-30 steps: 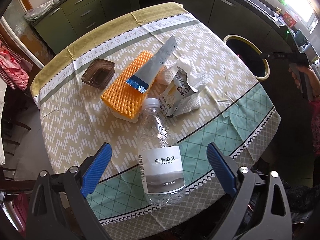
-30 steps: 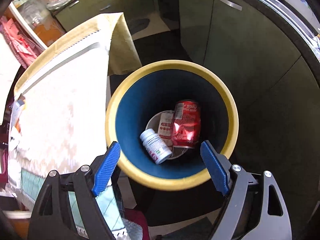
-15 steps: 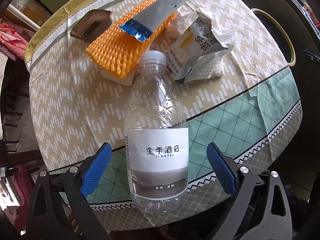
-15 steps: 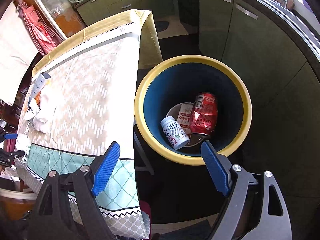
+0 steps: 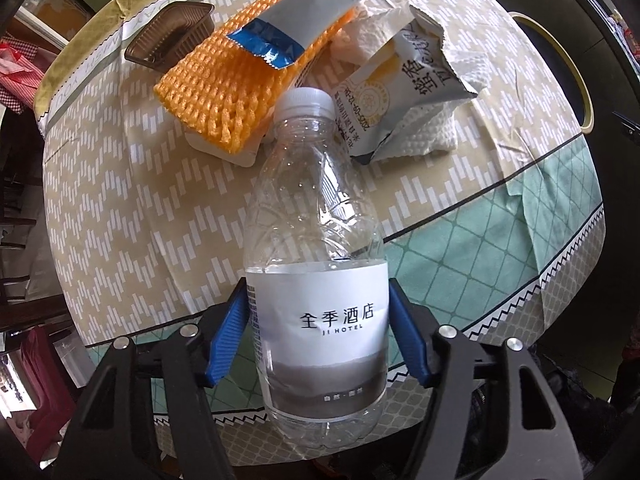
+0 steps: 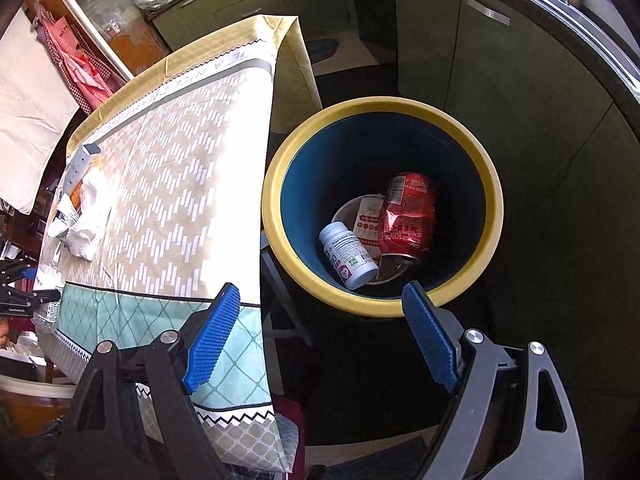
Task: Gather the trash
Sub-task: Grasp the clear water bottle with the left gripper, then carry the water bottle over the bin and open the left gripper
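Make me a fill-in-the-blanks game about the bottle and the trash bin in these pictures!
1. The left gripper is closed on a clear plastic ____ with a white label.
2. The bottle's cap is colored ____.
3. The right gripper is open and holds ____.
4. The rim of the trash bin, which holds a crushed red can, is colored ____.

Missing words: bottle; white; nothing; yellow
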A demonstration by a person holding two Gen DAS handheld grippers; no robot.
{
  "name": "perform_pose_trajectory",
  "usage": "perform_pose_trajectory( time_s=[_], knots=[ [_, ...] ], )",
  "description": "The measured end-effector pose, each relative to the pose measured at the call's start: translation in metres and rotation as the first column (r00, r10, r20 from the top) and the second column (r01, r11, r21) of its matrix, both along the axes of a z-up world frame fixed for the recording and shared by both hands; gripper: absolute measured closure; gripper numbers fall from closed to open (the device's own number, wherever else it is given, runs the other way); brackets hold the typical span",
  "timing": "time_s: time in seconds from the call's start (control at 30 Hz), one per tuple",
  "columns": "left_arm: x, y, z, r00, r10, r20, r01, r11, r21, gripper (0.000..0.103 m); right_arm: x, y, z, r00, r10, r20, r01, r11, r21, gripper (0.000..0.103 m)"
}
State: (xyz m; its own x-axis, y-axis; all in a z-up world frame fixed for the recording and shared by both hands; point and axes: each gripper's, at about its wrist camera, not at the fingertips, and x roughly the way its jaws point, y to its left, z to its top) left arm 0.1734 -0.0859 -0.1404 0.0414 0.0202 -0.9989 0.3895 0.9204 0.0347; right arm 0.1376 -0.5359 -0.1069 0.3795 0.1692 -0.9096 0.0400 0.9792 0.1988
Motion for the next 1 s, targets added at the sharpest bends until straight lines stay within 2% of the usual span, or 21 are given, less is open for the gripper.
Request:
perform_pose_trajectory(
  time_s=[0.23,0.47,0.8,1.0],
  knots=[
    [-0.027,0.006,0.037,0.997,-0.068,0.034,0.068,0.998,0.006,0.040,-0.009,-0.004,0.000,1.000,0.000,0.009,0.000,1.000,0.025,0.021],
    [-0.049,-0.024,0.084,0.979,-0.163,0.124,0.166,0.986,-0.012,0.040,-0.014,-0.007,-0.002,1.000,-0.005,0.020,0.004,0.999,0.053,0.021],
    [-0.042,-0.053,0.095,0.963,-0.201,0.177,0.212,0.976,-0.042,0.041,-0.020,-0.013,-0.007,1.000,-0.014,0.015,0.013,0.998,0.062,0.021],
    [-0.035,-0.072,0.112,0.950,-0.229,0.211,0.246,0.968,-0.058,0.041,-0.023,-0.016,-0.006,1.000,-0.019,0.015,0.018,0.998,0.058,0.021]
  ],
)
